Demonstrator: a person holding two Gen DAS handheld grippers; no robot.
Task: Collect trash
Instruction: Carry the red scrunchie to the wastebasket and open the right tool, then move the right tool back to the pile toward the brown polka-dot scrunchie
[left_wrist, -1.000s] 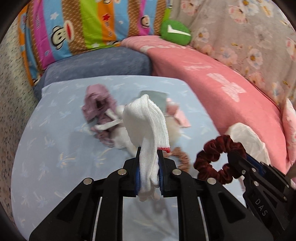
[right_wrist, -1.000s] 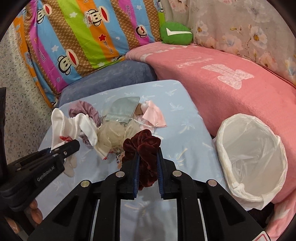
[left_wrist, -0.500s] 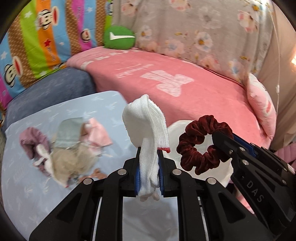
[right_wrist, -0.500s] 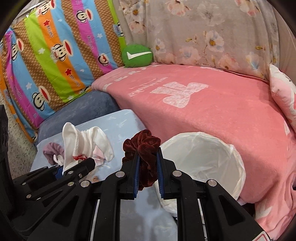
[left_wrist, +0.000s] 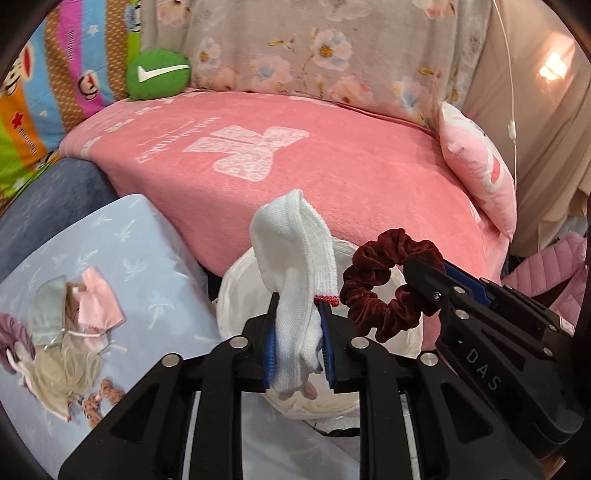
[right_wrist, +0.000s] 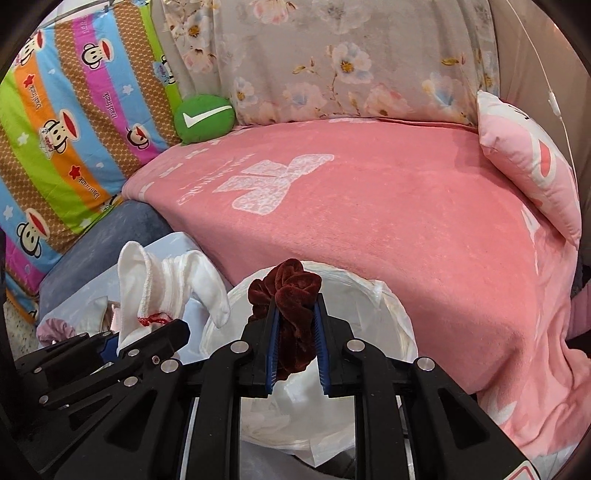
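White sock (left_wrist: 295, 280) is pinched between the blue pads of the left gripper (left_wrist: 297, 345), folded upper part standing above the fingertips, red-trimmed cuff hanging right, loose end drooping below the pads. Dark red scrunchie (right_wrist: 291, 314) is clamped in the right gripper (right_wrist: 295, 349), bunched between the pads and sticking out above them. Both grippers sit side by side, left one just left of the right one, each held over the white-lined trash bin (right_wrist: 391, 317). Sock is over the bin's left part, scrunchie over its open mouth. Bin stands against the front edge of the pink blanket (right_wrist: 388, 221), just right of the light blue cushion (left_wrist: 147, 280). Leftover pile (left_wrist: 70, 332) of cloth bits and pale hair lies on that cushion near its left edge, well apart from both grippers. Green round pillow (left_wrist: 157, 75) at the blanket's back left corner.
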